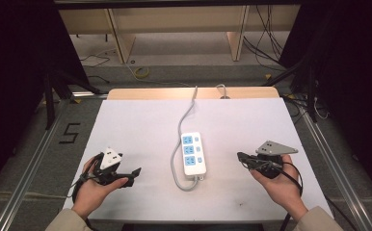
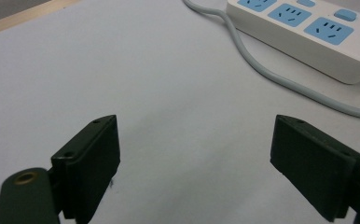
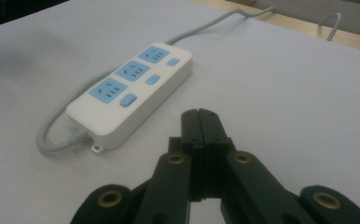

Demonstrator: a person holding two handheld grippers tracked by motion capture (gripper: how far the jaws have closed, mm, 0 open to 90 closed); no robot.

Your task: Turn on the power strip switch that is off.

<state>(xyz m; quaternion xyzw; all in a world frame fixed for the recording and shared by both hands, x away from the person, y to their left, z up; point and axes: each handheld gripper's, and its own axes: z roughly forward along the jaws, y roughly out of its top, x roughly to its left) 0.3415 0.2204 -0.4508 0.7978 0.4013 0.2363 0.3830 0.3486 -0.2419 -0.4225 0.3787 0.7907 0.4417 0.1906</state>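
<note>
A white power strip (image 1: 193, 153) with three blue sockets and blue switches lies mid-table, also seen in the left gripper view (image 2: 304, 28) and the right gripper view (image 3: 131, 91). Its grey cable (image 1: 183, 120) loops from the near end and runs off the far edge. My left gripper (image 1: 132, 176) rests low at the front left, jaws wide open on nothing (image 2: 194, 163), aimed toward the strip. My right gripper (image 1: 242, 157) sits at the front right, jaws pressed together with nothing between them (image 3: 202, 122), pointing at the strip's near end.
The white table sheet (image 1: 140, 120) covers a wooden table top (image 1: 150, 93). Beyond the far edge stand wooden furniture legs (image 1: 121, 43) and loose cables (image 1: 266, 48) on the floor. A "5" mark (image 1: 69, 133) lies on the floor at the left.
</note>
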